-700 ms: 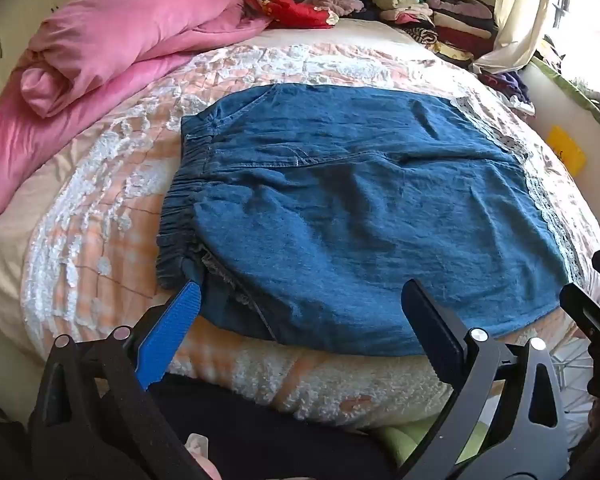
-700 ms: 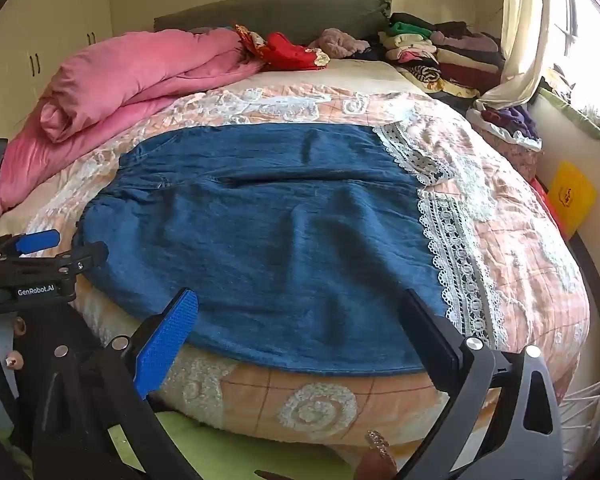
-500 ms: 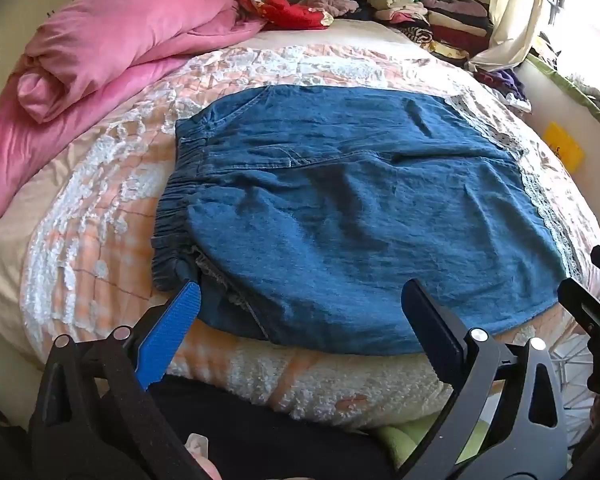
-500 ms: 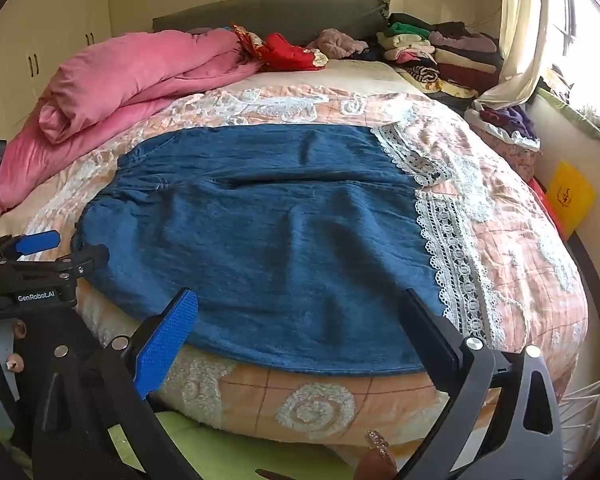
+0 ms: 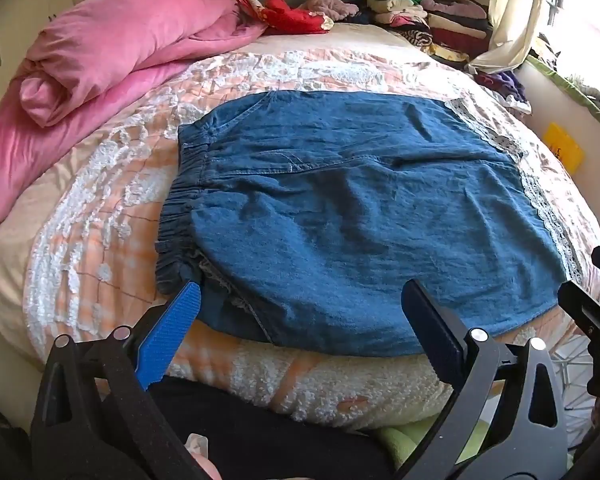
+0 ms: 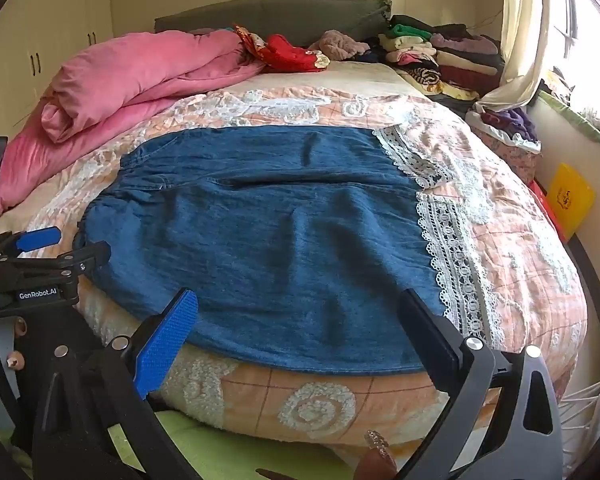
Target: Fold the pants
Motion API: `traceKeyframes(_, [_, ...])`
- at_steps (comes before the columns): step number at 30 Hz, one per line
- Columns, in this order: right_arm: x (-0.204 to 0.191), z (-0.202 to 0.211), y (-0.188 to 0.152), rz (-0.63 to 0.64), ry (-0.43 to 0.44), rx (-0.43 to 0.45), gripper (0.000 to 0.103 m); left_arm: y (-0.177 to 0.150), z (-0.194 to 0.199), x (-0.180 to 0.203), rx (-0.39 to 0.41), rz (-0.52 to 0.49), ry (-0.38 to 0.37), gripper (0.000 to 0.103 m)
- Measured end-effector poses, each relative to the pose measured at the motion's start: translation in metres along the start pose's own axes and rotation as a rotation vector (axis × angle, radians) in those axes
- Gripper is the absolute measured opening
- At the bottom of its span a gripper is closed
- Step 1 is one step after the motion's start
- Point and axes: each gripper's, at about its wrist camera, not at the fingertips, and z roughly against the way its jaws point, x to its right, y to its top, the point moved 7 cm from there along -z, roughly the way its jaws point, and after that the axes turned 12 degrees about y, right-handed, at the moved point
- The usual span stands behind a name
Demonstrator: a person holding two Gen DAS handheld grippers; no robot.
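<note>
Denim pants [image 5: 360,216] lie folded flat on the bed's peach lace-patterned quilt [image 5: 100,216], elastic waistband toward the pink duvet [image 5: 112,60], lace-trimmed hems at the opposite side. Left gripper [image 5: 300,320] jaws wide apart, empty, hanging over the pants' near edge by the waistband. Right gripper [image 6: 296,320] also spread wide, empty, over the near edge closer to the hems, not touching the pants
</note>
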Motion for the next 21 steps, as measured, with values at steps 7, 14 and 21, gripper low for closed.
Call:
traceKeyframes(7, [-0.0021,0.0006,-0.0002,-0.001,-0.002,0.001,0.099,0.0004,0.0006,0.0007,0.002,0.0,0.001,0.094])
traceKeyframes(14, [-0.0025,0.0012,-0.0012,0.0,-0.003,0.003,0.099,0.0007,0.0008,0.001,0.003,0.001,0.001,0.094])
traceKeyframes(21, [-0.0034,0.0018,-0.0026,-0.002,-0.001,0.002,0.099,0.0003,0.002,0.0017,0.006,0.0,0.002,0.094])
